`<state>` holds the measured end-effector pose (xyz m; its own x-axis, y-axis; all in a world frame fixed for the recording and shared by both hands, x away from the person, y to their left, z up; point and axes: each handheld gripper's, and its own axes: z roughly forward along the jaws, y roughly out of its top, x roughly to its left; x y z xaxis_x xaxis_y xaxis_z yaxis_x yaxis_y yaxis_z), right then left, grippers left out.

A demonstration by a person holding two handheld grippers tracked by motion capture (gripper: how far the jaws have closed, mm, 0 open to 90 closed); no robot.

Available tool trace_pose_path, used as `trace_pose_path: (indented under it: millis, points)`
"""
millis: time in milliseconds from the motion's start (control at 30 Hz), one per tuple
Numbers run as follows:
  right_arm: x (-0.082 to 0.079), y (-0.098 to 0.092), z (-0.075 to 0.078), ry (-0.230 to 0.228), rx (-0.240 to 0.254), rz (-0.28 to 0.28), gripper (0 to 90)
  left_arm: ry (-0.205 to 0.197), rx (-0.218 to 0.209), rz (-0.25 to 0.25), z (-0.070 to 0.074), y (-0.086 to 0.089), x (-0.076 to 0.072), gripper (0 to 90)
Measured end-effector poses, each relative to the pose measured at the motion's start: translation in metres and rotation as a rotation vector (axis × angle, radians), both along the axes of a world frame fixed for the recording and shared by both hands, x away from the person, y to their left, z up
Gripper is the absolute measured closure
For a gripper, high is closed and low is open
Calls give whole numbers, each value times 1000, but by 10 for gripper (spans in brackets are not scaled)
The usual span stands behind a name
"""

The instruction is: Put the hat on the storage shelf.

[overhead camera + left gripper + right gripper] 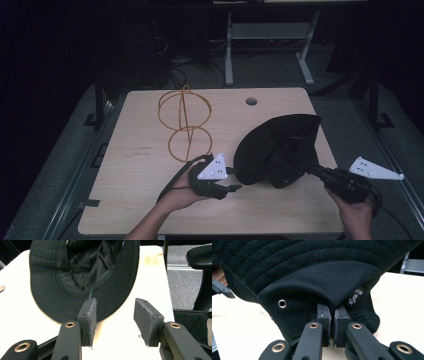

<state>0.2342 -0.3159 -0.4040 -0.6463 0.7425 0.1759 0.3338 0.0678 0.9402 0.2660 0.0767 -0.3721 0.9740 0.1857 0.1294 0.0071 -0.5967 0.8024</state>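
Right tool point(333, 326) pinching black hat point(280, 147) crown; left tool point(117, 322) spread, just beside brim

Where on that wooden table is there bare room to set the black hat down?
The wooden table is bare along its left side, left of the orange wire hoop frame, and along the near edge. Crowded: the middle right, where the black fabric bucket hat hangs.

I count one black bucket hat point(280, 150), one orange wire frame point(184, 122) — two stacked rings — one wooden table point(135, 165), and my two grippers — left point(234, 180), right point(311, 170).
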Motion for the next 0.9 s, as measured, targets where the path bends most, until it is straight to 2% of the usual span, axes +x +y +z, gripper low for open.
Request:
trace_pose_path:
  millis: [133,467,767,900]
  points:
    - [4,-2,9,11,14,-1,862,8,-9,24,-5,13,0,519]
    - [16,2,30,1,-2,-6,864,47,-31,95,-24,42,2,504]
    - [25,6,44,-4,-1,-3,865,54,-28,144,-36,64,0,493]
    - [30,9,54,2,2,1,865,65,-35,176,-45,74,-1,461]
